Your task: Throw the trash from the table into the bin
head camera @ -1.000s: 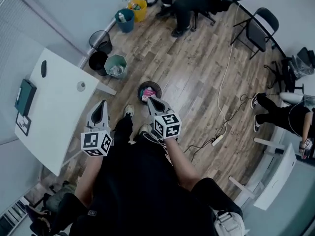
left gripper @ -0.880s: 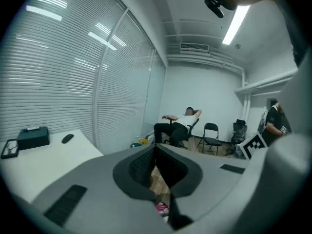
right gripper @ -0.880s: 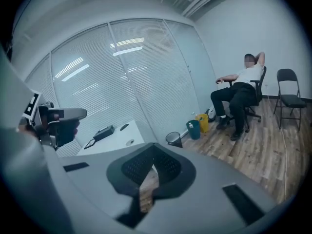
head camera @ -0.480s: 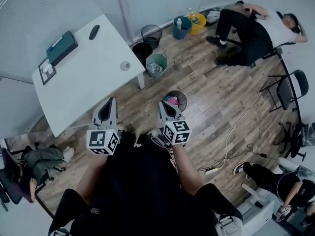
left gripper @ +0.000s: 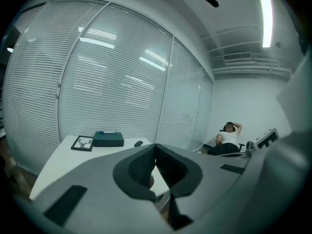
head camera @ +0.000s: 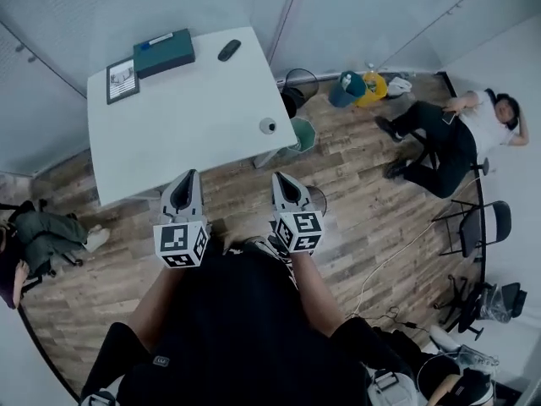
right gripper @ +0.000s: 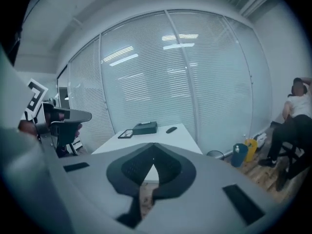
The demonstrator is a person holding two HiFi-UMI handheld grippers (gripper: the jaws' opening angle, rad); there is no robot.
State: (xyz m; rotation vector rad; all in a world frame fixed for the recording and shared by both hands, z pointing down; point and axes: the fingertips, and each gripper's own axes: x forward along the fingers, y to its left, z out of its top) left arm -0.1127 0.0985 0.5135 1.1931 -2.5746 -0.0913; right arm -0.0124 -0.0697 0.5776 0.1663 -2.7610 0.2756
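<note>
Trash [head camera: 267, 125] is sitting near the tabletop [head camera: 169, 134] edge; left gripper [head camera: 186, 175] and right gripper [head camera: 280, 177], fingers [left gripper: 139, 165] closed and empty, are turning from the bin [head camera: 319, 195] toward it, likely starting another pickup.

Left gripper [head camera: 187, 178], right gripper [head camera: 281, 178]: closed, empty.

Your right gripper [head camera: 282, 178] hides most of the bin [head camera: 319, 198] at its 4 o'clock. The round thing [head camera: 268, 125] near the table's [head camera: 177, 117] 4 o'clock corner is too small to tell.
</note>
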